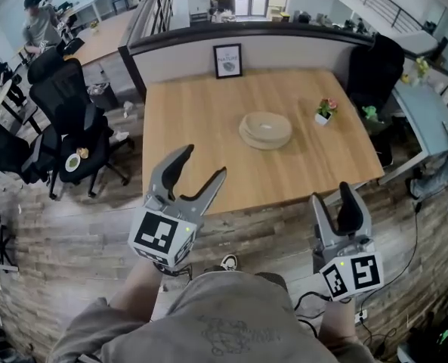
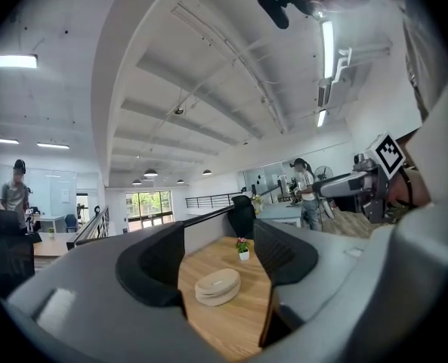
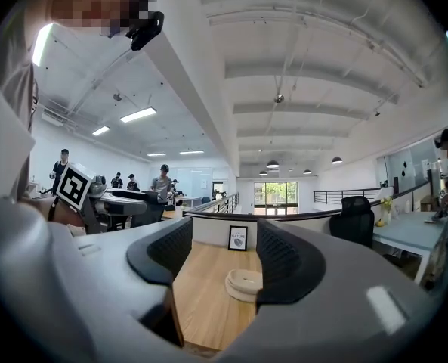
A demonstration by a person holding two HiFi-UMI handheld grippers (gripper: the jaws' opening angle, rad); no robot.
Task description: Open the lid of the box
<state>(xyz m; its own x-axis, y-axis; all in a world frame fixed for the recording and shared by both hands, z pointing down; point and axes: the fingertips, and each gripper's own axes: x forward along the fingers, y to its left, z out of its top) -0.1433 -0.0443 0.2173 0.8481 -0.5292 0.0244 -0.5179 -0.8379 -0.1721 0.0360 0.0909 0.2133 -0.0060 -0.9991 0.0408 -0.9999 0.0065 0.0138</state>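
Fingers (image 2: 152,267) spread, nothing between, on left gripper (image 1: 204,163) and right gripper (image 1: 333,195), both short of the desk (image 1: 193,127). The box (image 1: 265,129), lid on, sits mid-desk. Left gripper view shows a flowerpot (image 2: 243,248) beyond it; right gripper view, a framed picture (image 3: 238,237).

Reads "NATURE", faintly, on framed print (image 3: 238,237); small line beneath too tiny; nothing else legible.

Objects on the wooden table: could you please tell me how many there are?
3: the box in the middle, a flower pot right of it, and a picture frame at the far edge.
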